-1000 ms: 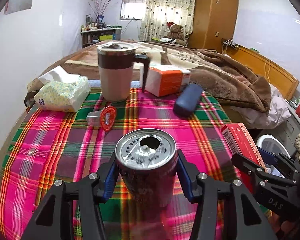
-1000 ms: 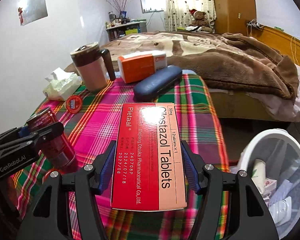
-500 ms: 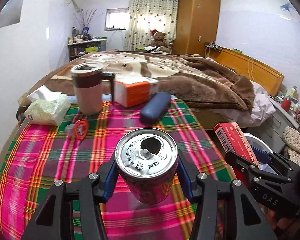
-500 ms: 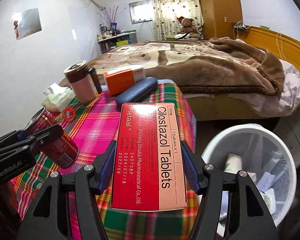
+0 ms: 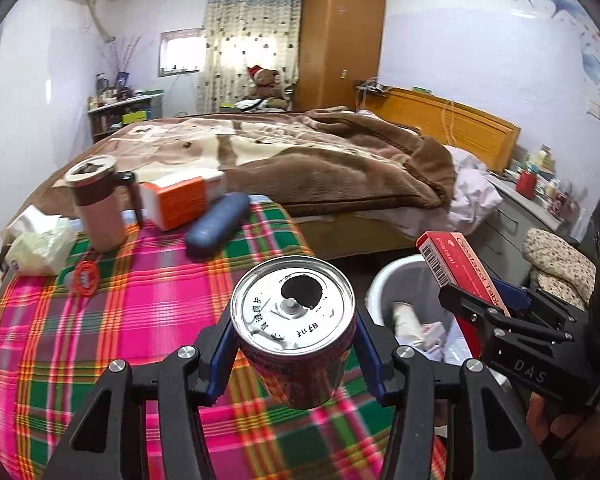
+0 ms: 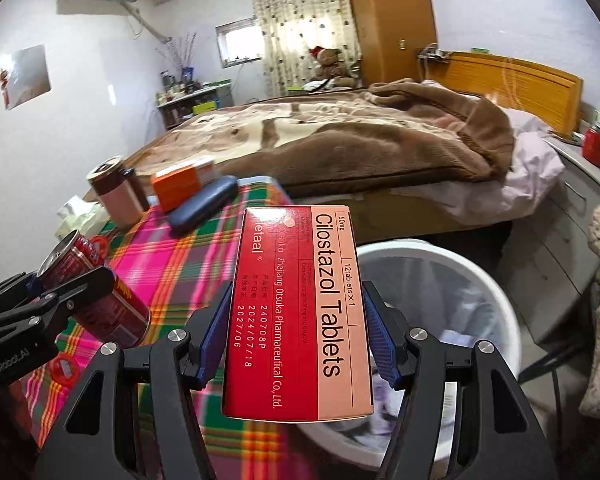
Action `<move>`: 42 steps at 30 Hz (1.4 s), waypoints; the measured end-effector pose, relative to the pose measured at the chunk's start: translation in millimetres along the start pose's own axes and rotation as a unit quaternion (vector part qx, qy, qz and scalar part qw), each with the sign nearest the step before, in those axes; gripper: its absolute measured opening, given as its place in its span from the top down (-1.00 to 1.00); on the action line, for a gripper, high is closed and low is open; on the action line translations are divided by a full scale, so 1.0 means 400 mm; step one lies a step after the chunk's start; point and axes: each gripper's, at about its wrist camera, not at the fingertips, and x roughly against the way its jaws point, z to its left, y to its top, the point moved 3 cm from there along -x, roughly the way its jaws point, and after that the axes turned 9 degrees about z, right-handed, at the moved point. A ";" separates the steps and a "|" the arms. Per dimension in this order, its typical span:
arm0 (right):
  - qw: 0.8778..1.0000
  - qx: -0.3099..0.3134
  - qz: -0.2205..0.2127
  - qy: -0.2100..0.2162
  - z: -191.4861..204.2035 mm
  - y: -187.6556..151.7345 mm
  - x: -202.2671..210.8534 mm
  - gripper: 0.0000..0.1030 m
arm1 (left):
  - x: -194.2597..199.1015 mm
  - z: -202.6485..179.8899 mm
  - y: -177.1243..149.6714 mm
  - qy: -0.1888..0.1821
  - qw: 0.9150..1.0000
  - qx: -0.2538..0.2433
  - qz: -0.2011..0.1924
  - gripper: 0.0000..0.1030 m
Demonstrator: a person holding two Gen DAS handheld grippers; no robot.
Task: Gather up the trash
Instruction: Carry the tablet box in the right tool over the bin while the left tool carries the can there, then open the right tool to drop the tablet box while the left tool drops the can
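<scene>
Between left fingers [image 5: 364,344], can [image 5: 296,332].

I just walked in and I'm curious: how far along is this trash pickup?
Partway. Done: the white bin already holds some rubbish. In hand: the left tongs grip an opened red can and the right tongs grip a red tablet box, both near the bin but not dropped. Left: a small red-lidded cup on the plaid table may be trash too.
</scene>
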 end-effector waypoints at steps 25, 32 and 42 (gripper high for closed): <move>0.995 -0.043 0.070 -0.058 -0.254 -0.044 -0.057 -0.22 | -0.183 -0.316 -0.040 -0.070 0.993 -0.076 0.063 -0.03; 0.993 -0.039 0.087 -0.063 -0.268 -0.045 -0.078 -0.22 | -0.201 -0.338 -0.044 -0.070 0.992 -0.083 0.063 -0.04; 0.993 -0.041 0.082 -0.067 -0.268 -0.046 -0.068 -0.41 | -0.179 -0.321 -0.034 -0.071 0.994 -0.070 0.051 -0.34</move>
